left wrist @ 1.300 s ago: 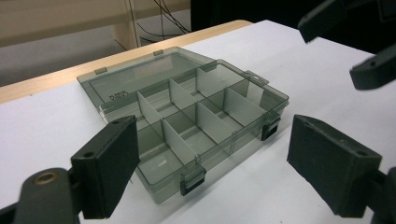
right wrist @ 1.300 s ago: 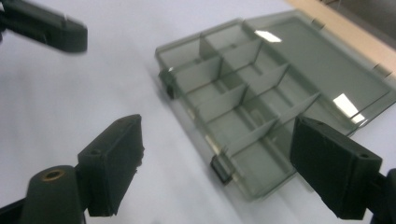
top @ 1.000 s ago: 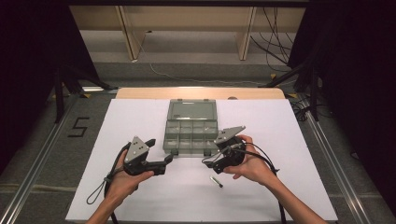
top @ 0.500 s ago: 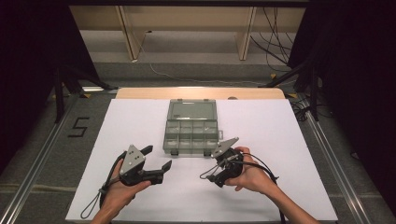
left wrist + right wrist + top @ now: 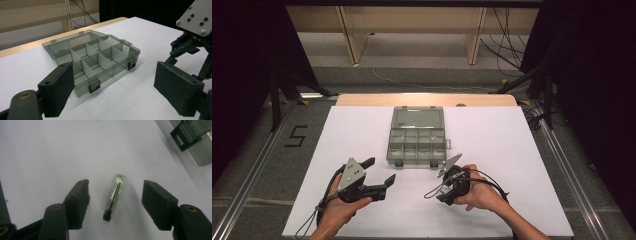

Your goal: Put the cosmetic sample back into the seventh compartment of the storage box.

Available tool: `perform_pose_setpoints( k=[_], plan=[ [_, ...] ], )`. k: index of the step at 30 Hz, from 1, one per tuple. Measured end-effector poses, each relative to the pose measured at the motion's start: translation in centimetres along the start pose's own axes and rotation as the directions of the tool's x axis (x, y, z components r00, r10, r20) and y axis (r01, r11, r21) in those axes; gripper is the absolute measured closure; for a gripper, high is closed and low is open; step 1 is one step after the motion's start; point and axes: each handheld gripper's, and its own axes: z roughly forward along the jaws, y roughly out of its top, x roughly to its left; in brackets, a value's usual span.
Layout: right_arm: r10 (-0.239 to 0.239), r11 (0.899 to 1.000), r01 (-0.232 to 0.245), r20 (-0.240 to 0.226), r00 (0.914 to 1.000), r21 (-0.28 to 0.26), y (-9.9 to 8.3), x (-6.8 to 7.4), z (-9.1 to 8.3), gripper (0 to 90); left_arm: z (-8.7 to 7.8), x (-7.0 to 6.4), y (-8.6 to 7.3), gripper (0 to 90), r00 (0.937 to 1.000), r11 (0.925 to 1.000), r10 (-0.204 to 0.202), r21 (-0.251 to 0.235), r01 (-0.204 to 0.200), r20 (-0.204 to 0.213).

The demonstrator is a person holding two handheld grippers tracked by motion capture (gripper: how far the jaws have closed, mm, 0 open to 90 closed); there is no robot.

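While your right gripper (image 5: 115, 202) stands wide open over the worktop (image 5: 50, 150), the clear vial (image 5: 115, 195) lies untouched between its jaws; your left gripper (image 5: 115, 85), also open, faces the compartment box (image 5: 92, 57).

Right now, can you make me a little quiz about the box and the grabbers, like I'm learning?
1. True or false: the grey compartment box has its lid shut.
2. What lies between the right gripper jaws? A) a small clear tube with a black cap B) a coin C) a key
3. Fill in: the left gripper jaws stand ____, holding nothing.

Key:
1. False; the lid lies open behind the compartments.
2. A; it lies on the white table, untouched by the jaws.
3. open
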Motion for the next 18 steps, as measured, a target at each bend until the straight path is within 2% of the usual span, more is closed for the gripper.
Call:
perform_pose_setpoints(
  k=[8,10,13,18],
  plan=[
    [-0.025,0.999,0.025,-0.013,0.9996,0.039,-0.36,-0.04,0.93,54.7,0.12,-0.02,0.01,15.8,1.0,1.0,-0.001,-0.001,0.001,0.007],
    [-0.035,0.999,0.036,-0.014,0.9993,0.041,-0.3,-0.08,0.88,62.9,0.18,-0.02,0.01,15.8,0.9999,1.0,0.009,0.002,-0.009,0.014],
    [-0.057,0.997,0.057,0.002,0.9984,0.047,-0.26,0.02,0.92,68.2,0.33,-0.12,0.11,15.8,0.9998,1.0,0.001,-0.003,-0.001,0.019],
    [-0.065,0.997,0.065,-0.005,0.9979,0.048,-0.19,0.03,0.95,80.8,0.44,-0.19,0.1,15.8,0.9996,1.0,0.009,-0.003,-0.009,0.029]
  ],
)
